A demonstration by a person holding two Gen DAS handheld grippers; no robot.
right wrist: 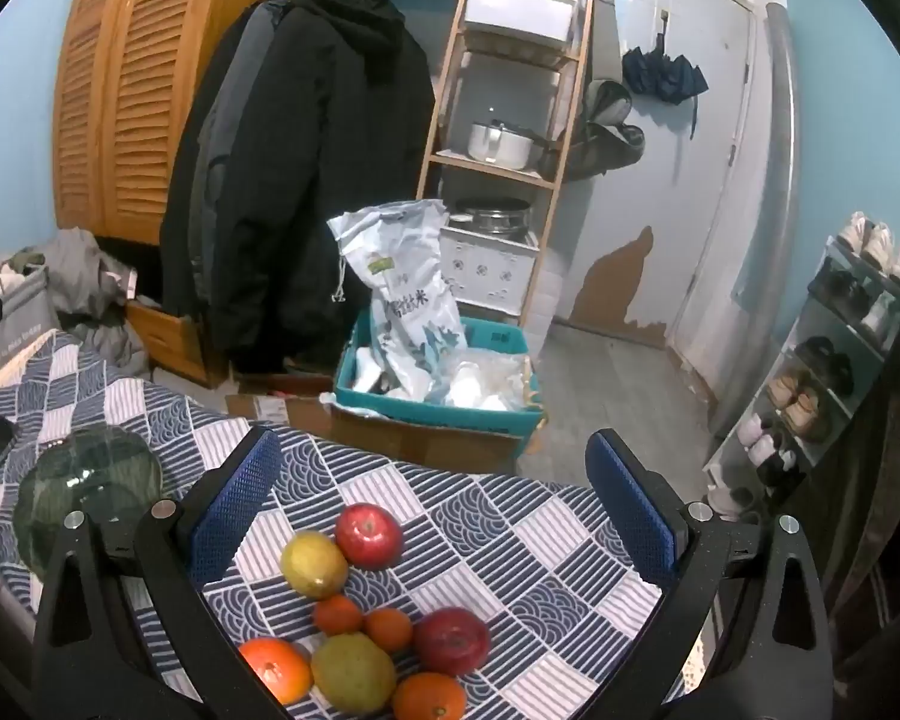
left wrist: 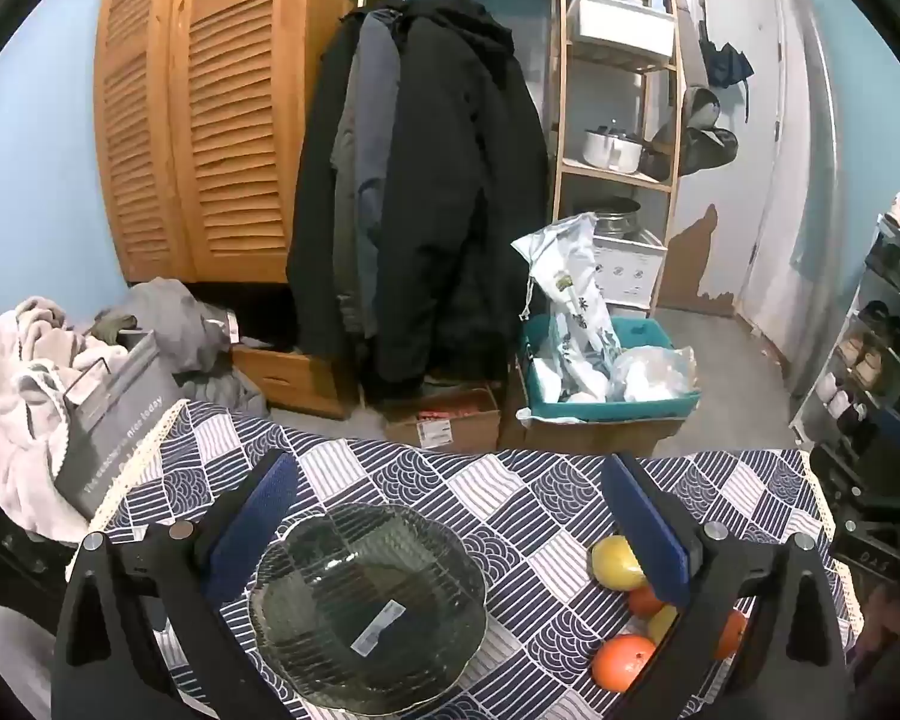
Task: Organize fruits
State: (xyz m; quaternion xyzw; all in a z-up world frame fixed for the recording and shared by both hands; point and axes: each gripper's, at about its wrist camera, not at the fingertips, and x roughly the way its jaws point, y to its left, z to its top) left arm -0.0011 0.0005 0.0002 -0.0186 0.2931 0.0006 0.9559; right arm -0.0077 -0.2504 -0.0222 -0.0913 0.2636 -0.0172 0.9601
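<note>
Right of the glass plate [left wrist: 366,606] sits the fruit pile [right wrist: 366,612]; my right gripper [right wrist: 432,504] hangs over it, my left gripper [left wrist: 450,516] over the plate, both wide open, empty. I'd pick edge fruit first.

Left gripper [left wrist: 450,516], right gripper [right wrist: 444,498]: jaws wide, tilted downward.

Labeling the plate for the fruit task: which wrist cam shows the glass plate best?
Left wrist. The glass plate lies whole and large between the open left gripper's fingers, its ribbed rim and sticker clear. In the right wrist view the plate is small at the left edge, partly hidden behind a finger of the right gripper.
</note>
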